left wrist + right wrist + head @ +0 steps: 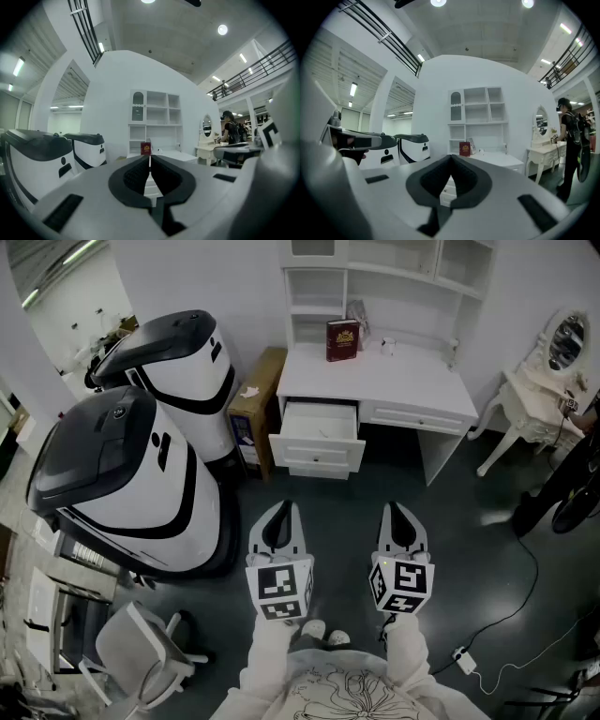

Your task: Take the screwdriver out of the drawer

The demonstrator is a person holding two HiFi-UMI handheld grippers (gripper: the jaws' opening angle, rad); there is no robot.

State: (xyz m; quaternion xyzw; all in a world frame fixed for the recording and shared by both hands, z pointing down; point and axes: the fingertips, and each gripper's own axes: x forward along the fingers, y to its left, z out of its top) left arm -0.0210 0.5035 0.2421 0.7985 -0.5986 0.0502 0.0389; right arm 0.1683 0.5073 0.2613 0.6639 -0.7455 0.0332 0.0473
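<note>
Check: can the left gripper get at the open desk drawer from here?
Probably not yet. The left gripper hangs well short of the open drawer, with only floor between. Nothing blocks the way, so a step forward should do; its jaws are shut.

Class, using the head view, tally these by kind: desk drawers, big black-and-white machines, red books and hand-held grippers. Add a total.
Desk drawers: 2, the open drawer and the shut drawer
Black-and-white machines: 2, the far machine and the near machine
Red book: 1
Grippers: 2, left gripper and right gripper
Total: 7
</note>
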